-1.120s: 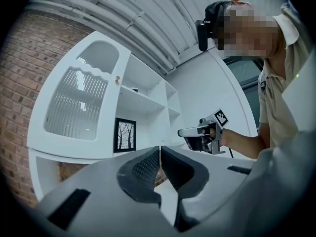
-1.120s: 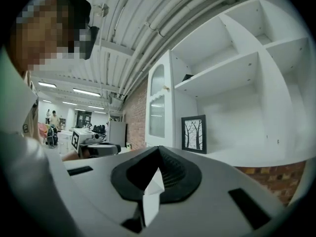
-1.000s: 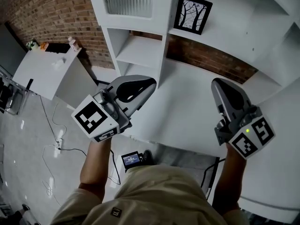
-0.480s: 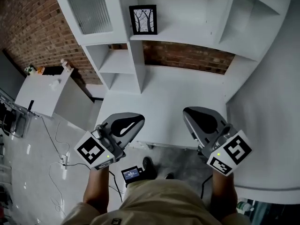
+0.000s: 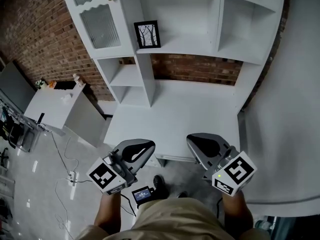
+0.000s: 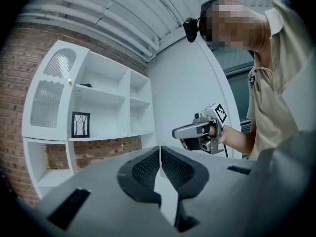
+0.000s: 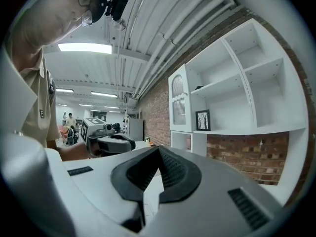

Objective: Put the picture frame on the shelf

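**Mia:** Where is the picture frame?

**Ben:** Near the top of the head view, a bit left of the middle. It stands up on the white shelf, at the left end, just beside the cupboard with the wavy glass door. It shows black trees.

**Mia:** Is a gripper holding it?

**Ben:** No. The left gripper has its two fingers pressed together with nothing between them. The right gripper is the same. Both are low in the head view, by the front edge of the white desk, well apart from the frame.

**Mia:** What's left to do?

**Ben:** I think the job looks done. The best thing now is to check that the frame stands straight and not too near the shelf edge, and not bump it.

**Mia:** Any words to read?

**Ben:** Not really. Each gripper's cube has black-and-white squares, no letters. A small screen at the bottom glows, but its writing is too tiny.
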Demonstrator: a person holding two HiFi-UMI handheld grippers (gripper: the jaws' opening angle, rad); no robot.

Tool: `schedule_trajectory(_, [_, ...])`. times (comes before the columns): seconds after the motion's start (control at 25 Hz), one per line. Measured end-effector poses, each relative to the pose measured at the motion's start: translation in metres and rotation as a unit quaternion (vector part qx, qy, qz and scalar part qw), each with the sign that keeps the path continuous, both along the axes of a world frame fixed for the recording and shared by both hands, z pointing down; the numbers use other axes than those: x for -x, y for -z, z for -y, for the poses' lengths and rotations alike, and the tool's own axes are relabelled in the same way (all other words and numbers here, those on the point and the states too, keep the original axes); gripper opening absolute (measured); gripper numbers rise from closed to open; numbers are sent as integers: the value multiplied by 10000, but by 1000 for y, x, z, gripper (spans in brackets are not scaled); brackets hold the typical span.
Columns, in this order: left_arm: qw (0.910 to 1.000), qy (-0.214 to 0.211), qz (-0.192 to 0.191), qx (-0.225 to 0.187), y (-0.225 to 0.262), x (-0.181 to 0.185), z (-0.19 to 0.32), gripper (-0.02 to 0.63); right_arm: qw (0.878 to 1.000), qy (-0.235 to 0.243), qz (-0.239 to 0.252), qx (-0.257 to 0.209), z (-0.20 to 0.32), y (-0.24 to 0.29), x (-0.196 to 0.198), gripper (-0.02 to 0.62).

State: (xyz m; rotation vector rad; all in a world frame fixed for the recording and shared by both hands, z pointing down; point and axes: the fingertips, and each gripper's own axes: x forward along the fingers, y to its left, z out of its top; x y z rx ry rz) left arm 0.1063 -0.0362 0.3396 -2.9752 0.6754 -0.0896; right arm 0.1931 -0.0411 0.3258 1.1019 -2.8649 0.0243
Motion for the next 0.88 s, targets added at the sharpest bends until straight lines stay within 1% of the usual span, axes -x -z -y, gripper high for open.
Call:
schedule_trajectory(0.24, [10000,57,-16,76,3,-4,-26,17,9999,101,17,118,-24,2,-2,3])
schedule_trajectory(0.88, [9999,16,94,123,-8,-13,-26,17,9997,117,108,173,-20,-9,-10,3])
